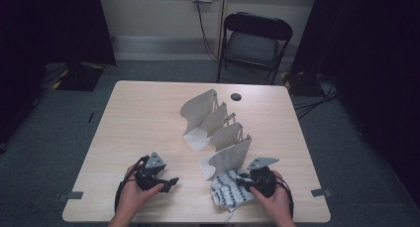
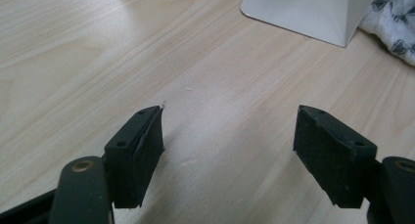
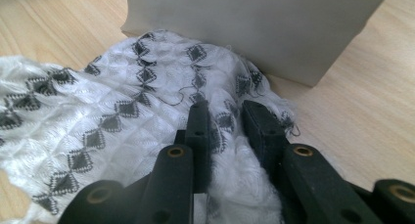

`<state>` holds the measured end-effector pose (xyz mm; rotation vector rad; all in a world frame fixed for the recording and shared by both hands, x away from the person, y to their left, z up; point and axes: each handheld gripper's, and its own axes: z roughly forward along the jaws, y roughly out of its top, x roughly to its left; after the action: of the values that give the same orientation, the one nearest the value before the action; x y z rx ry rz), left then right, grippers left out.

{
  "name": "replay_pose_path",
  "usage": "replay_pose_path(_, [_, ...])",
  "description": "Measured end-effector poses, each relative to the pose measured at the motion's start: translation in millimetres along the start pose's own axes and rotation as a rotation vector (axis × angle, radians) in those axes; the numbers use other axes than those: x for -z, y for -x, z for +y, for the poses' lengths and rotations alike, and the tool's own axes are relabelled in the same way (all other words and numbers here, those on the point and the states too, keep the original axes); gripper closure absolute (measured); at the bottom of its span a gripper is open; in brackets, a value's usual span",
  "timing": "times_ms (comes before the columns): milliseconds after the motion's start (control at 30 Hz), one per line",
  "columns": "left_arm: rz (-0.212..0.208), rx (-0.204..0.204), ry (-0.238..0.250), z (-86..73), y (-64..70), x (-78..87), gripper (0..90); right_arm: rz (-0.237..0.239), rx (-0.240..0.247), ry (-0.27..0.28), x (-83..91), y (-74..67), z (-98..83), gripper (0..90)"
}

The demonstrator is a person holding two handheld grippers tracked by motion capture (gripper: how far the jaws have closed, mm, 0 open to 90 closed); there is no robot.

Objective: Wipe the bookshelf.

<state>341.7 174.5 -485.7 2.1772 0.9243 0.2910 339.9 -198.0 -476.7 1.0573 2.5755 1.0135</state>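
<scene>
A white cloth [image 1: 225,188] with black diamond patterns lies crumpled near the table's front edge, against the foot of a pale folded-panel stand [image 1: 218,128]. My right gripper [image 1: 240,181] is shut on a fold of this cloth [image 3: 122,101]; in the right gripper view its jaws [image 3: 225,114] pinch the fabric, with the stand's panel [image 3: 254,23] just beyond. My left gripper [image 1: 172,182] rests at the front left, held in a hand. It stands open over bare wood [image 2: 227,131], holding nothing. The stand's corner [image 2: 303,9] and an edge of the cloth [image 2: 396,18] lie ahead of it to the right.
The wooden table [image 1: 138,118] has bare room on its left half. A small black disc [image 1: 236,96] lies near the far edge. A black folding chair [image 1: 255,38] stands behind the table. Tape marks sit at the front corners.
</scene>
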Motion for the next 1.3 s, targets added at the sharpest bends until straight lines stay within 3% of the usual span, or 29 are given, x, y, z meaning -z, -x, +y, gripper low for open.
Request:
replay_pose_path(367, [-0.001,-0.001,-0.014,0.0,0.5,-4.3,26.7,0.061,-0.004,0.146,40.0,5.7,22.4,76.2])
replay_pose_path(633, [-0.007,-0.005,-0.013,1.3,3.0,-8.4,26.1,0.096,0.03,0.276,88.0,-1.8,61.0,76.5])
replay_pose_path(733, [-0.002,-0.014,-0.016,2.3,2.9,-9.2,26.0,0.117,0.041,0.31,95.3,-7.9,72.6,76.5])
replay_pose_path(900, [0.001,-0.013,-0.014,1.9,3.5,-10.0,24.7,0.114,0.048,0.308,83.0,-13.9,72.8,76.4])
replay_pose_path(1067, [0.026,-0.044,-0.021,0.2,0.2,-9.7,21.3,0.098,0.021,0.276,57.5,-10.2,54.7,76.4])
replay_pose_path(1300, [0.028,-0.044,-0.019,0.2,1.3,-10.4,20.3,0.08,-0.02,0.203,19.7,-1.1,26.9,76.3])
